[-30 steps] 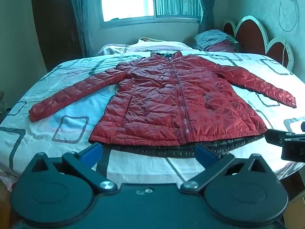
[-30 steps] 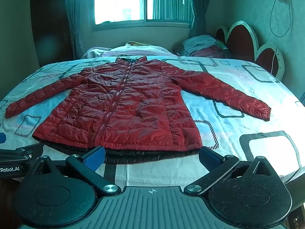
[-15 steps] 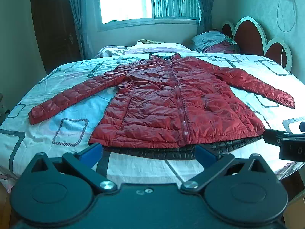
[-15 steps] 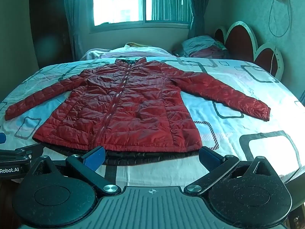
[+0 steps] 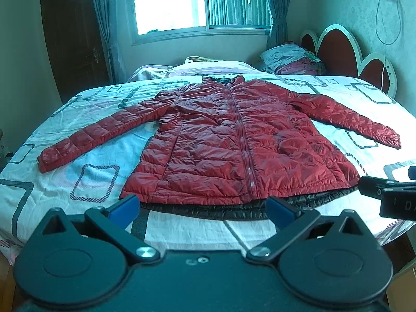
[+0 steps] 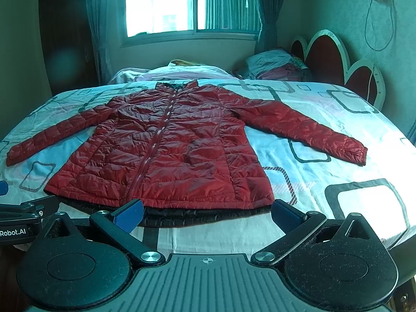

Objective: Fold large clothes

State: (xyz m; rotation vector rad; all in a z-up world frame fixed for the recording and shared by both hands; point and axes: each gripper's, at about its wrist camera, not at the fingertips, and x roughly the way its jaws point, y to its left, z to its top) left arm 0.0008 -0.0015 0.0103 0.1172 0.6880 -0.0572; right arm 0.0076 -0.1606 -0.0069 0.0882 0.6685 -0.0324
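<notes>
A red quilted jacket lies flat on the bed, zipped, front up, both sleeves spread outward and its hem toward me. A dark lining edge shows under the hem. My left gripper hovers open just short of the hem, nothing between its blue pads. My right gripper is likewise open and empty, near the hem's right half. Each gripper shows at the edge of the other's view: the right gripper and the left gripper.
The bed sheet is white with square outlines. Pillows and folded bedding lie at the far right by a scalloped headboard. A window with curtains is behind, a dark wardrobe at left.
Both views have tilted up slightly and pulled back a little, so the jacket sits lower in frame. The jacket has not moved and both grippers stay open.
</notes>
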